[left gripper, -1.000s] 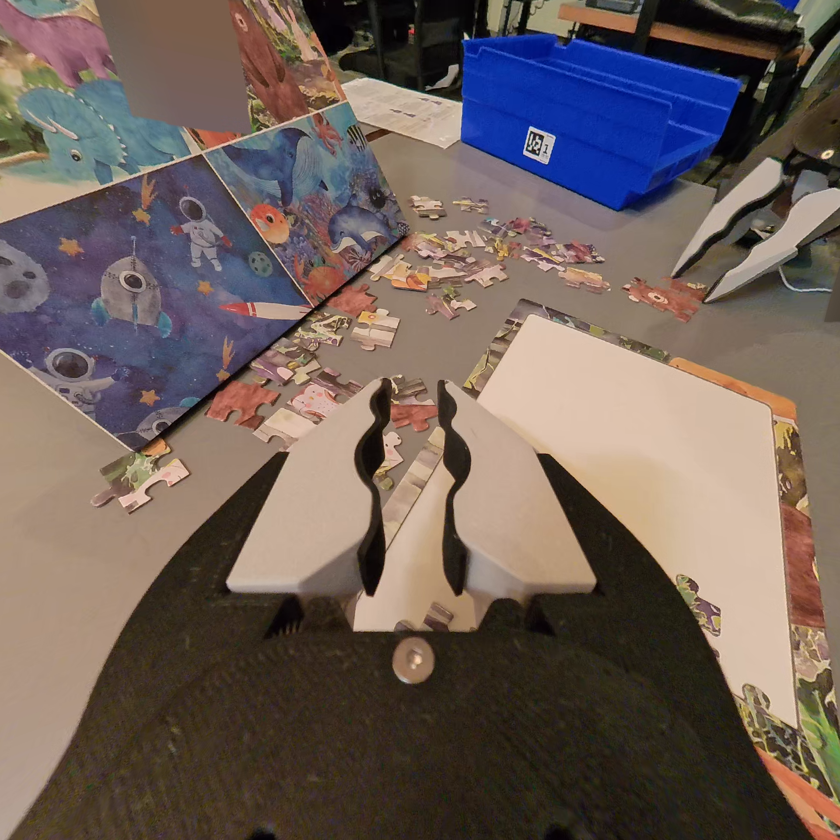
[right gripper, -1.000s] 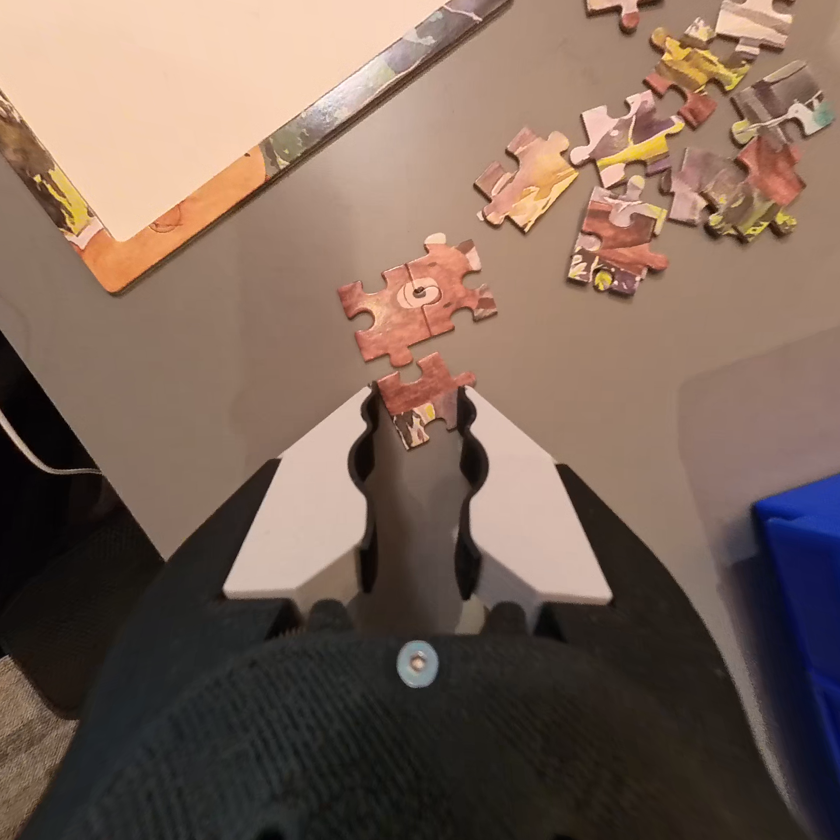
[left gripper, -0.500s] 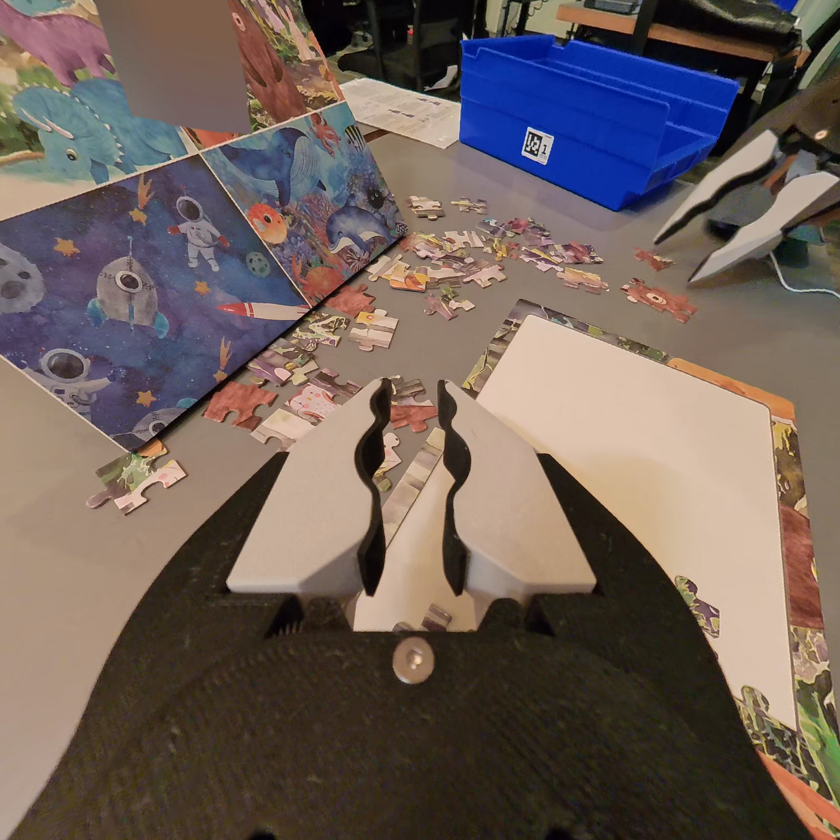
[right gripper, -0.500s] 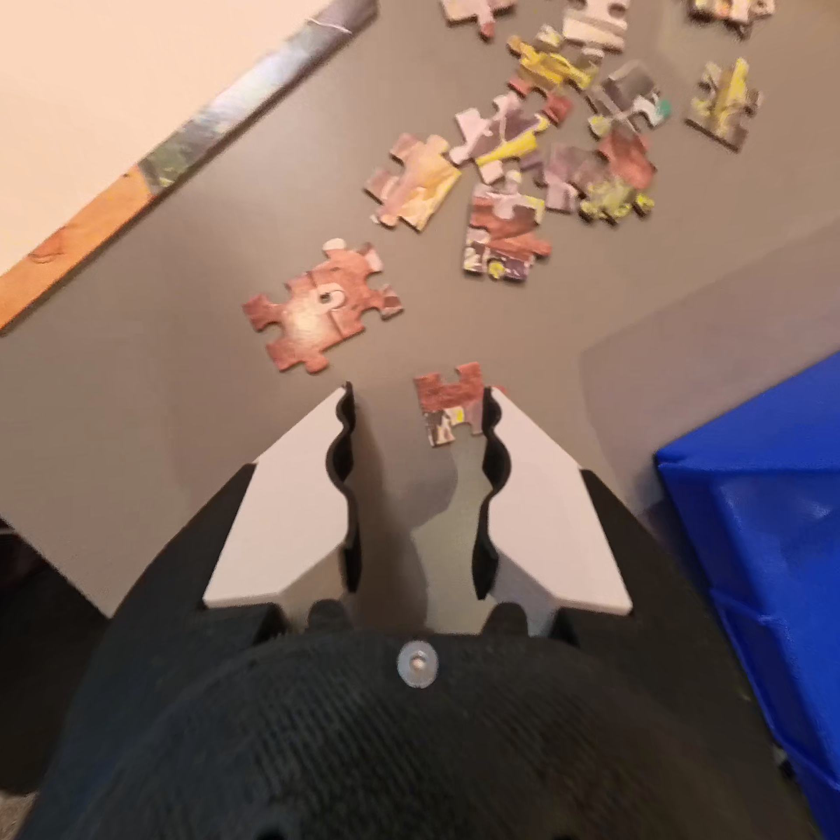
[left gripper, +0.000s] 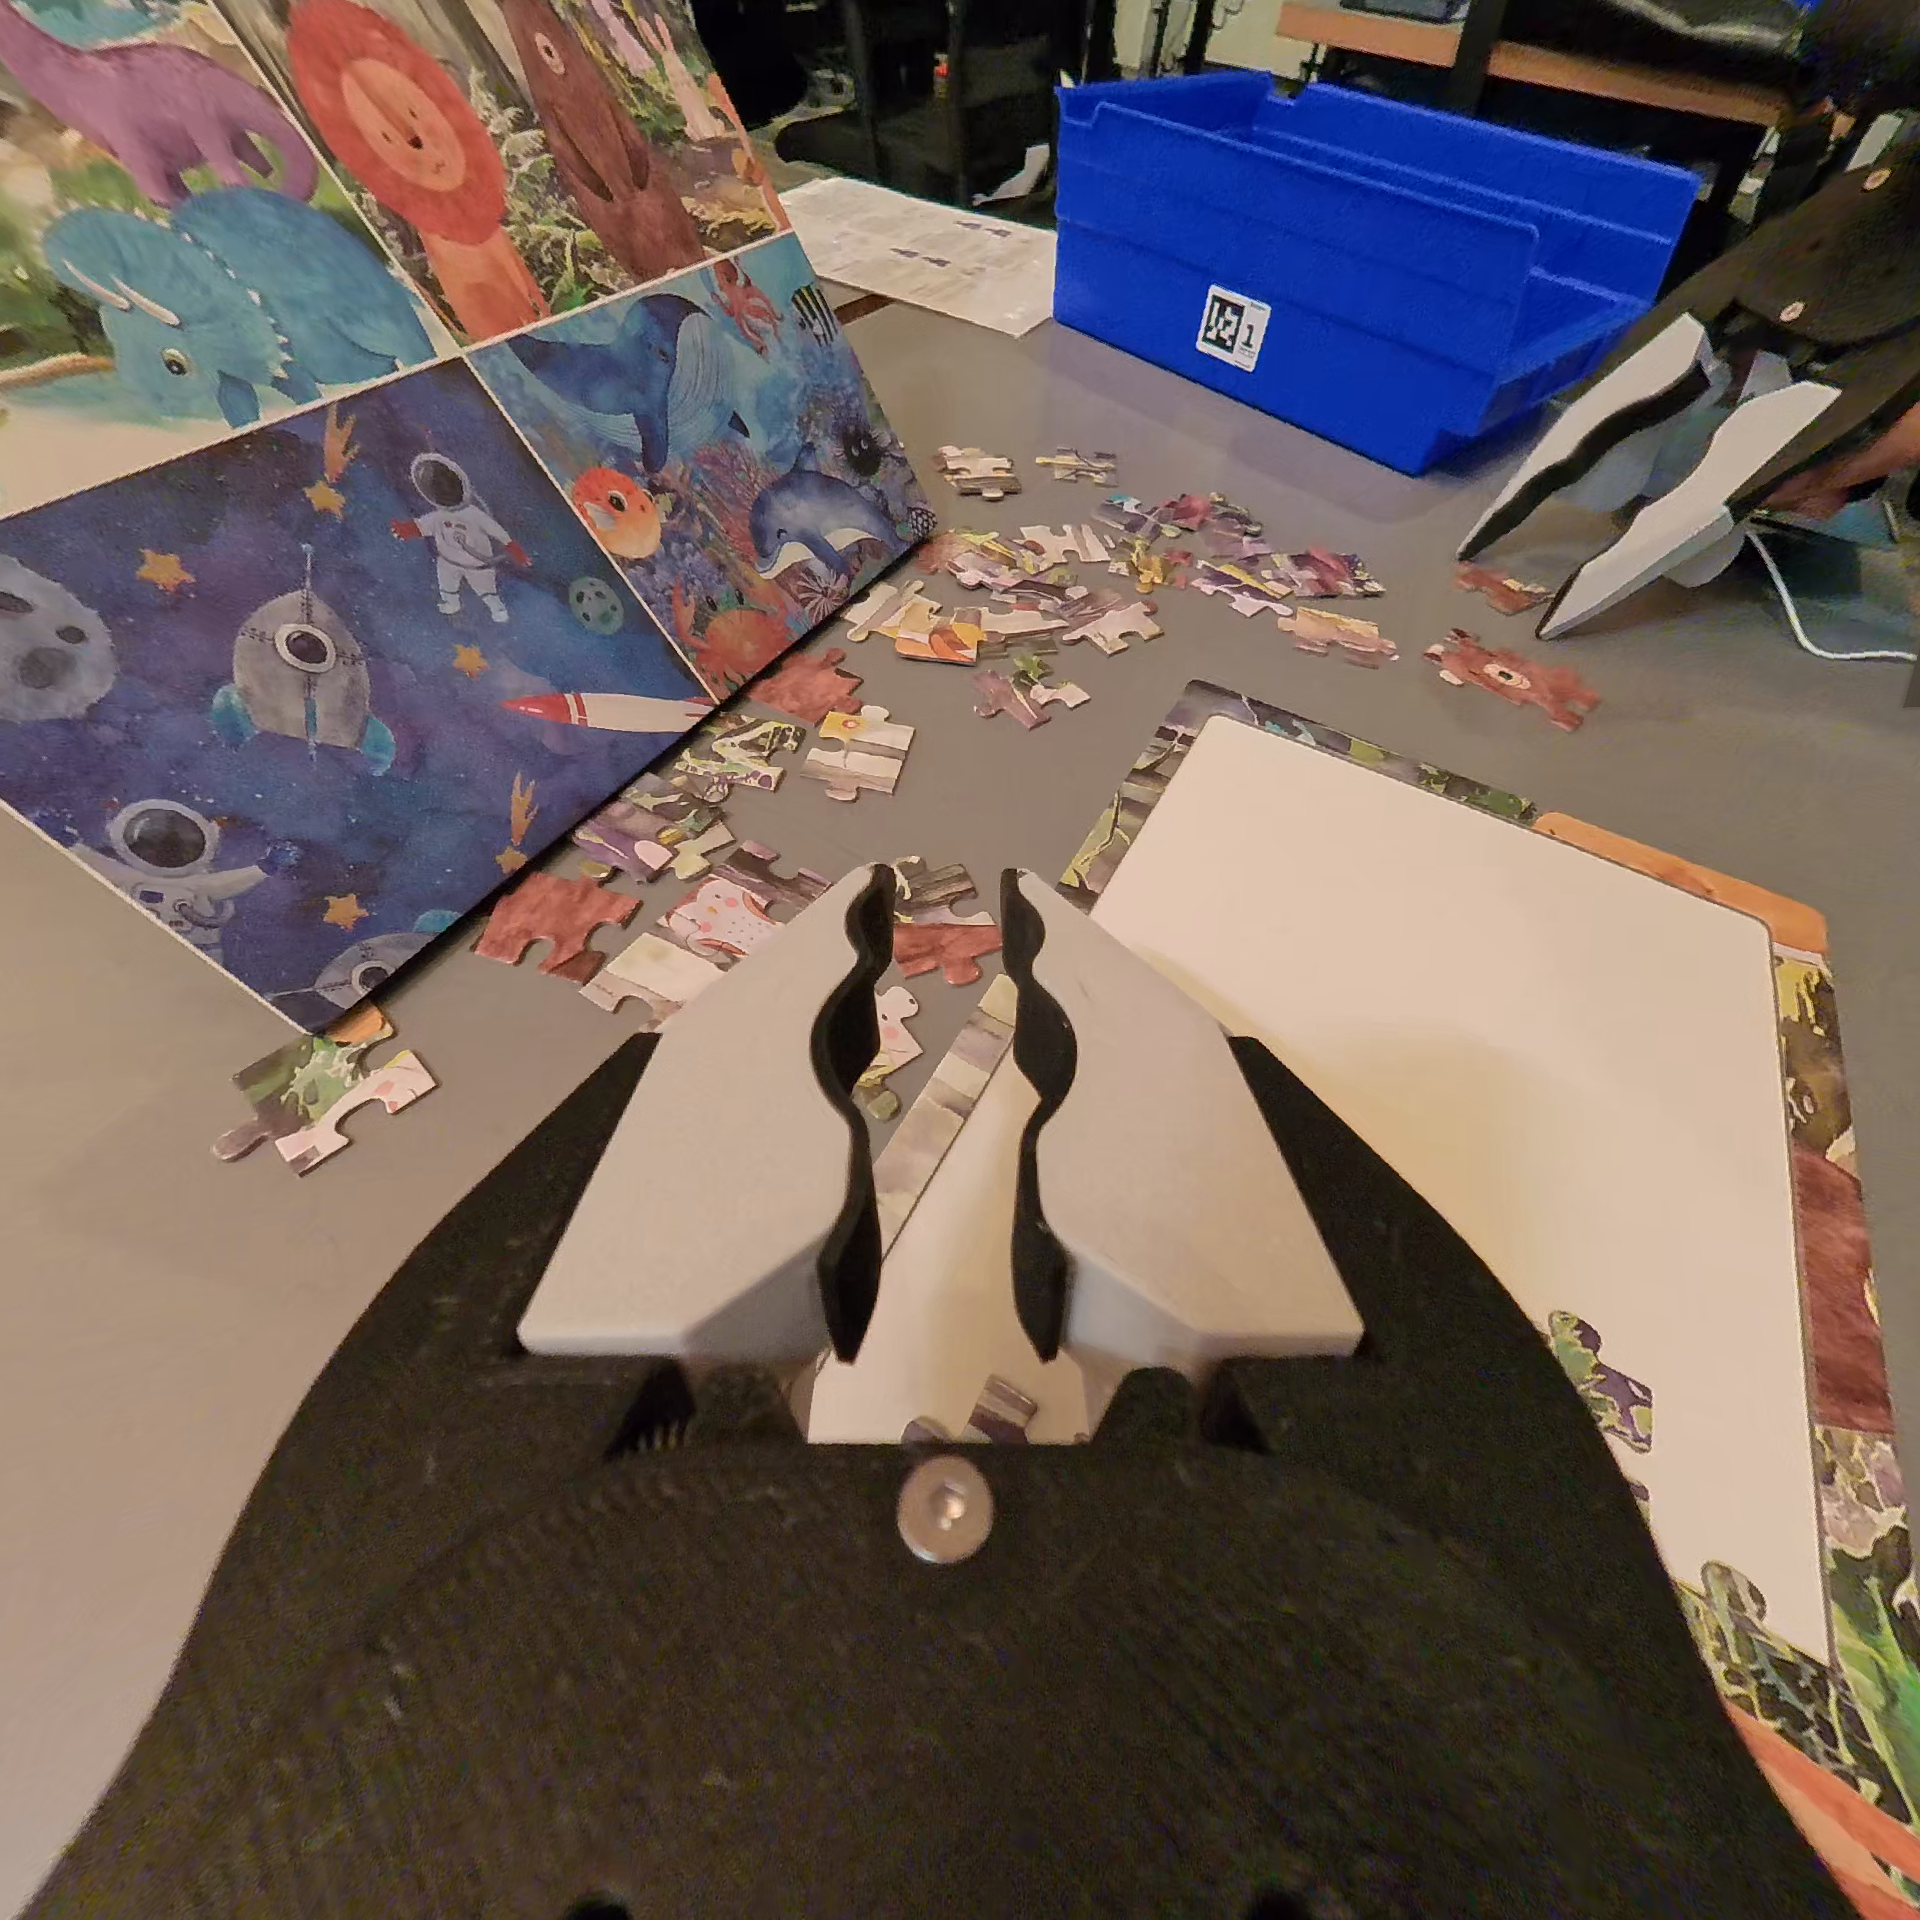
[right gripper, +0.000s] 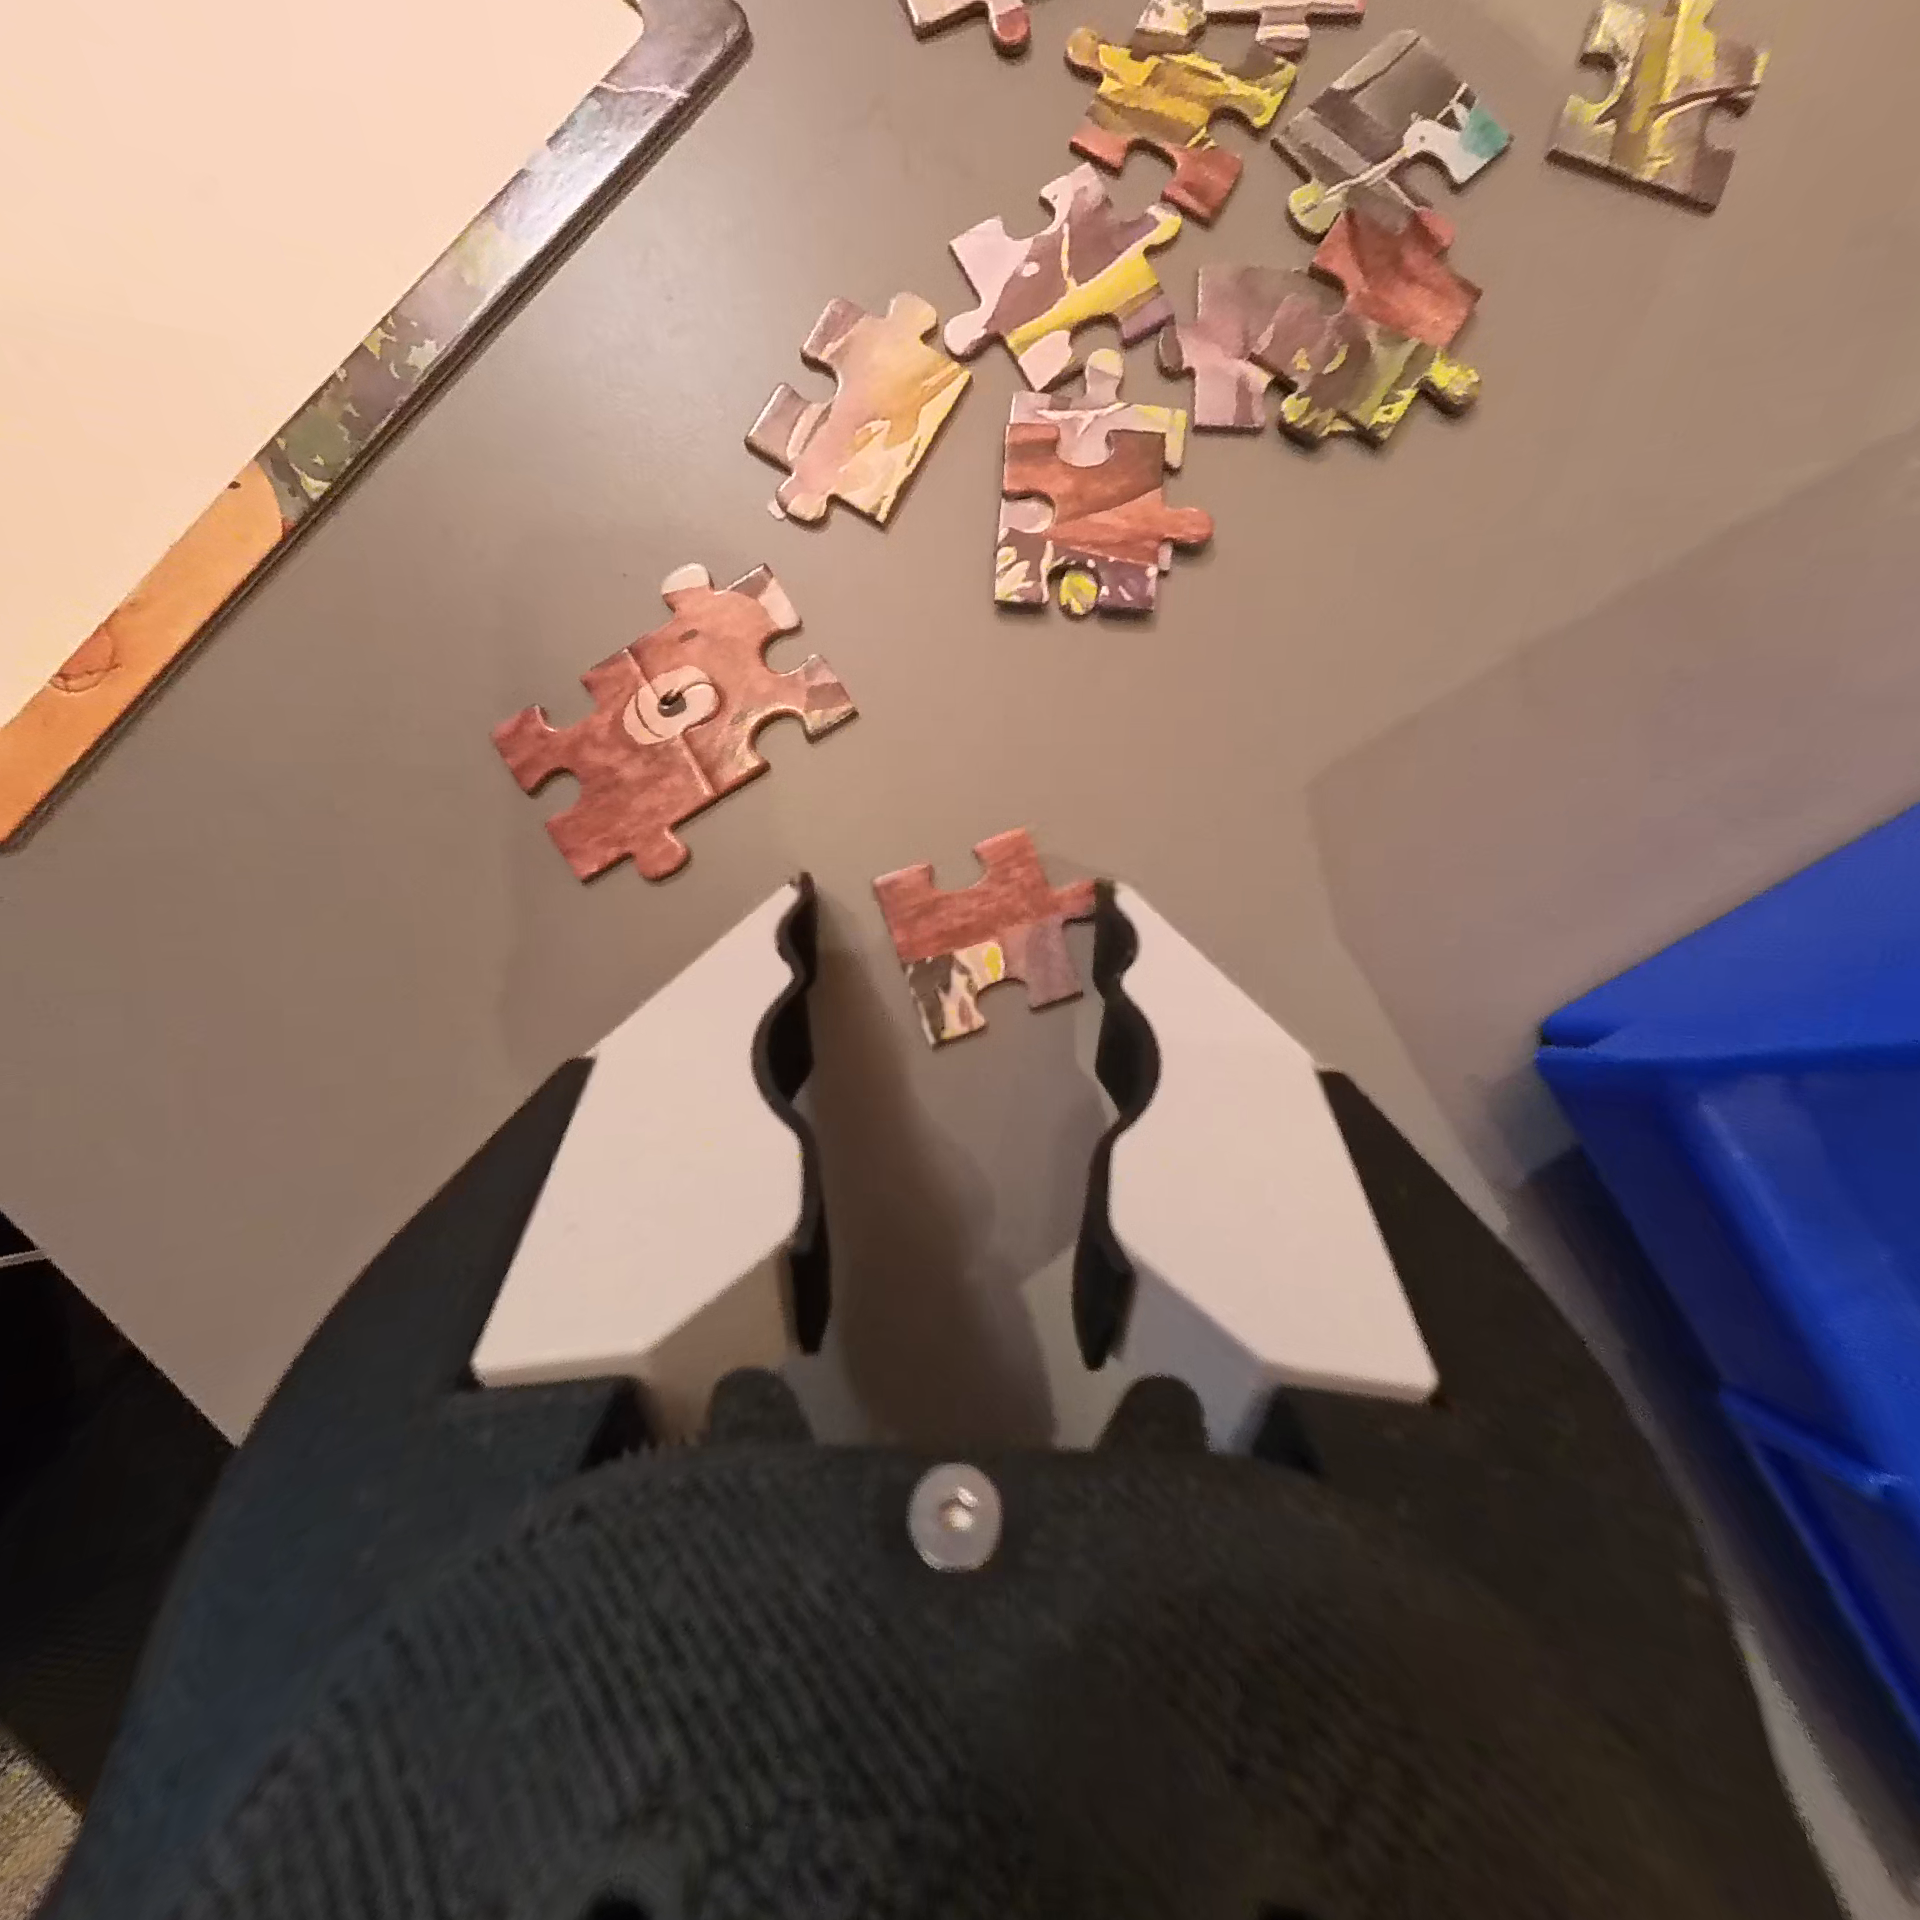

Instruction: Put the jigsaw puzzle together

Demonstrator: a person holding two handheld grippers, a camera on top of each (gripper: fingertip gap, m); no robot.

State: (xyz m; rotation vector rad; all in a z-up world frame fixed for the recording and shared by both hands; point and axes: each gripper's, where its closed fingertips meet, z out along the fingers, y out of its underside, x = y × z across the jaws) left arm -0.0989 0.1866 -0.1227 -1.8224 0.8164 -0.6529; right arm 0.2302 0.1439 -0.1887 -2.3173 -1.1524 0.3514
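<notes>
My right gripper (right gripper: pixel 954 885) is open just above the grey table. A single brown puzzle piece (right gripper: pixel 987 935) lies flat between its tips, against the right finger. A joined brown pair of pieces (right gripper: pixel 675 722) lies just ahead to the left, apart from the single piece. The puzzle tray (right gripper: pixel 312 436) has a printed border and a bare white inside. My left gripper (left gripper: pixel 948 883) is empty with its jaws a narrow gap apart, above the tray's (left gripper: pixel 1434 1091) near left corner. The right gripper (left gripper: pixel 1504 594) and the brown pair (left gripper: pixel 1512 681) also show in the left wrist view. Several loose pieces (left gripper: pixel 1091 592) are scattered beyond the tray.
A blue bin (left gripper: pixel 1351 260) stands at the back, close to the right gripper's right side (right gripper: pixel 1766 1195). A picture board (left gripper: pixel 364 571) leans at the left with pieces at its foot. A paper sheet (left gripper: pixel 925 249) lies behind it. A white cable (left gripper: pixel 1818 613) runs near the right gripper.
My right gripper opened and let go of the single brown piece, which had been held against the joined pair. The gripper shifted right, away from the pair. The left gripper has not moved.
</notes>
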